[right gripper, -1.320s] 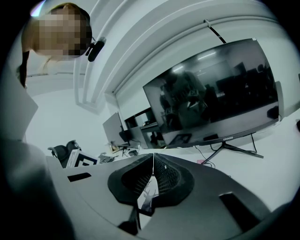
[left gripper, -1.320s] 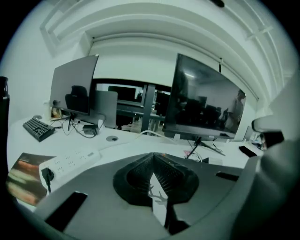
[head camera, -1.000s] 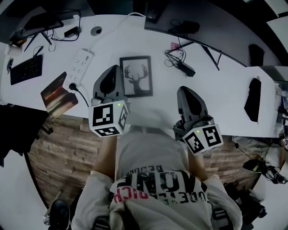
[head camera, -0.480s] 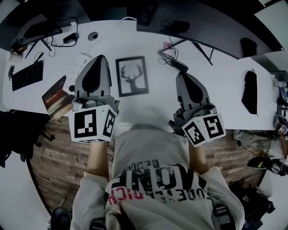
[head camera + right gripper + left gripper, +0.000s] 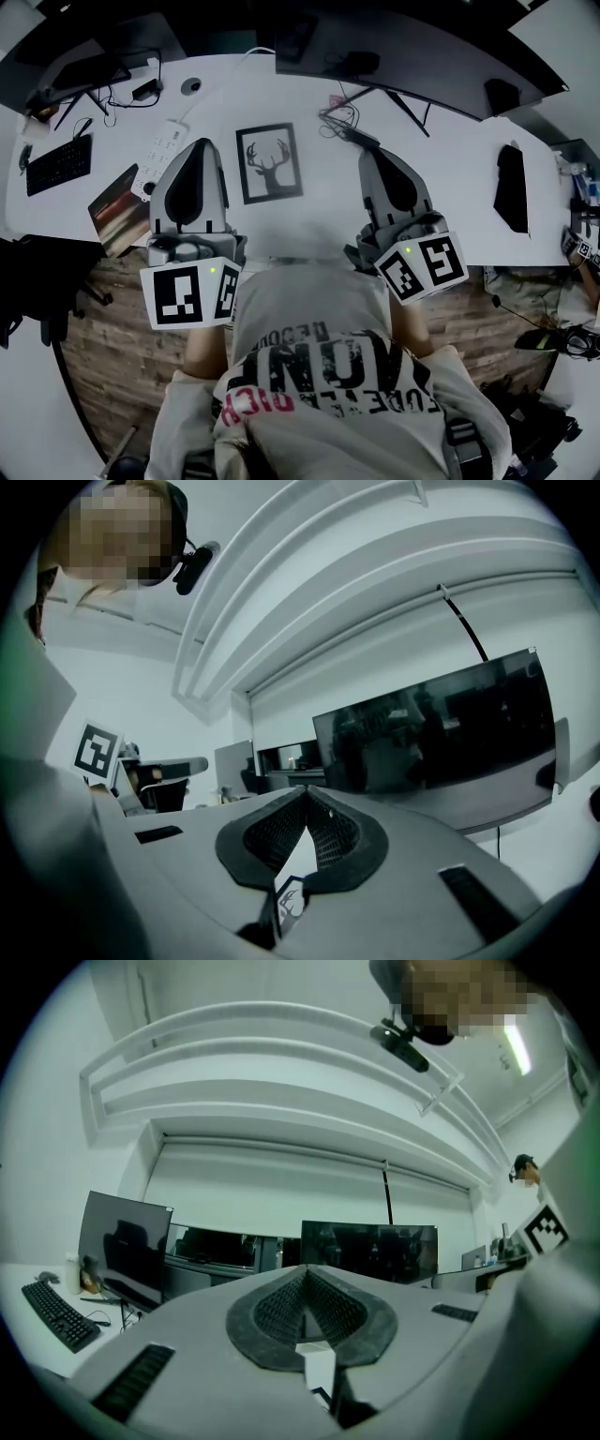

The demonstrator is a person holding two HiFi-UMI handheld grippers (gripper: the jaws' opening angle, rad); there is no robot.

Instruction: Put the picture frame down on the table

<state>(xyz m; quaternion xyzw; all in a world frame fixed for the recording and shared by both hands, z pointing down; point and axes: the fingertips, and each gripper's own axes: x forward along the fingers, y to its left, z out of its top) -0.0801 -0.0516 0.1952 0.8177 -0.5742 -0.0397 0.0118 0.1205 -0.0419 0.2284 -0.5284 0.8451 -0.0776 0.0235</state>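
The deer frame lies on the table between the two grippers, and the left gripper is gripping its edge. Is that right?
No. The frame lies on the table between the grippers, but the left gripper isn't gripping it: the head view shows it apart from the frame, and the left gripper view shows its jaws shut on nothing.

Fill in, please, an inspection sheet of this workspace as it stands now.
Surface: white table, no spill seen.
Job's things: picture frame lies flat on the table, untouched.
Clutter: keyboard, power strip, book.
Grippers: left tongs and right tongs shut, empty, either side of the frame.
Cables: tangle behind the frame.
Surroundings: monitor, wooden floor.
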